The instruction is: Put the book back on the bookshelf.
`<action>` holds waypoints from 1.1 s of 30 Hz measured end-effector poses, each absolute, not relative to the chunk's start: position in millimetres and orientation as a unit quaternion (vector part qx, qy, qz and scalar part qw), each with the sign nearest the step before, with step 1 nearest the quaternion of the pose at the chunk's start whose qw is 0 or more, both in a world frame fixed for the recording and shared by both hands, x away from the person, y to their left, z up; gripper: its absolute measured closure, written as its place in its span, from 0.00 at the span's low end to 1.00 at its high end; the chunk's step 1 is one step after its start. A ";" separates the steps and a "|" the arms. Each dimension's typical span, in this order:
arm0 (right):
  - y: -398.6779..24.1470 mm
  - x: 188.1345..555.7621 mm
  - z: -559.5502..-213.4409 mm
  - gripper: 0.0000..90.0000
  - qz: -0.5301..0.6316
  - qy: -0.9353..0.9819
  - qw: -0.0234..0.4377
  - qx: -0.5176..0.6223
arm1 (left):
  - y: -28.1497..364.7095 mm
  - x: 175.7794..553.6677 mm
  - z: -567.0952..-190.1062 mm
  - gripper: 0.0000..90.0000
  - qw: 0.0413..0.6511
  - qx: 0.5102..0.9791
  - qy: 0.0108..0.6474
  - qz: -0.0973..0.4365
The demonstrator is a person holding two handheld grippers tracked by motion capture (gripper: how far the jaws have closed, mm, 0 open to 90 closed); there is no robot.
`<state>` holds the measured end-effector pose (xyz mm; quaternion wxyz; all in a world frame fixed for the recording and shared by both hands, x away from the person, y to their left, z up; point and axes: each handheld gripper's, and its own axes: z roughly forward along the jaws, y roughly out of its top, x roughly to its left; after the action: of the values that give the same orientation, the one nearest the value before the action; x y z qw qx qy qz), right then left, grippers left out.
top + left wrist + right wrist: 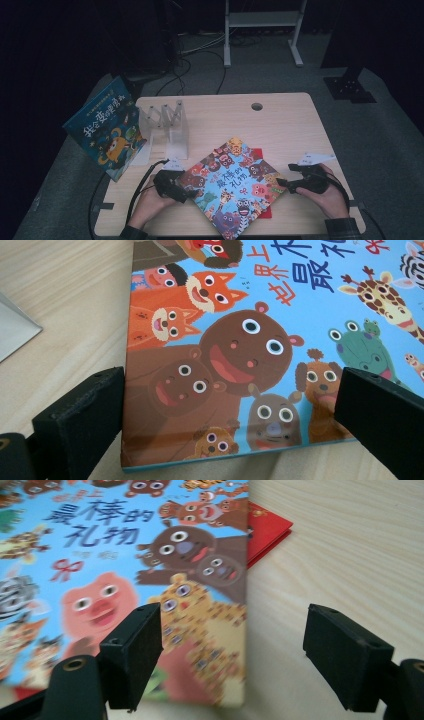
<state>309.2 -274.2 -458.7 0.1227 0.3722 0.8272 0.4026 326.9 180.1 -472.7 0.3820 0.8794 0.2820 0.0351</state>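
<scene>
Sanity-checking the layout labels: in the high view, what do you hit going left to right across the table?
Blue picture book propped at the left edge → clear plastic rack → left gripper → animal-cover book lying flat → right gripper → white paper tag.

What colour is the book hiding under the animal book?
Red, peeking out beneath the animal book; clearest in the right gripper view.

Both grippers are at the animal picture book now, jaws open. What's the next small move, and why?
Probably ease the right gripper forward until its jaws straddle the picture book's edge, then close. In the right gripper view the jaws stand wide apart, one over the cover, one over bare table, gripping nothing. The left gripper is likewise open around the opposite corner, and the book lies flat on a red book.
</scene>
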 end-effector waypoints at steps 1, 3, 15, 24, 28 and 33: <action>-276.5 303.1 -457.6 0.27 0.406 0.826 0.126 0.370 | 179.7 325.9 -472.7 0.00 0.381 0.879 0.285 0.033; -279.1 294.7 -456.3 0.29 0.405 0.826 0.131 0.371 | 179.2 324.5 -472.9 0.00 0.377 0.882 0.280 0.033; -267.0 263.5 -471.3 0.31 0.387 0.843 0.124 0.351 | 173.8 326.2 -472.9 0.00 0.383 0.880 0.279 0.023; -253.1 270.8 -474.5 0.25 0.367 0.852 0.138 0.347 | 174.3 328.8 -473.4 0.00 0.383 0.880 0.280 0.019; -247.1 276.9 -474.5 0.29 0.373 0.853 0.129 0.341 | 180.6 327.3 -473.7 0.00 0.384 0.877 0.287 0.020; -238.0 284.3 -473.1 0.28 0.373 0.858 0.123 0.330 | 186.2 327.9 -474.2 0.00 0.384 0.876 0.291 0.022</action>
<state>284.3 -238.0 -473.1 0.1227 0.3303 0.8581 0.3734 327.9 186.2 -474.2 0.3845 0.8759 0.2909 0.0216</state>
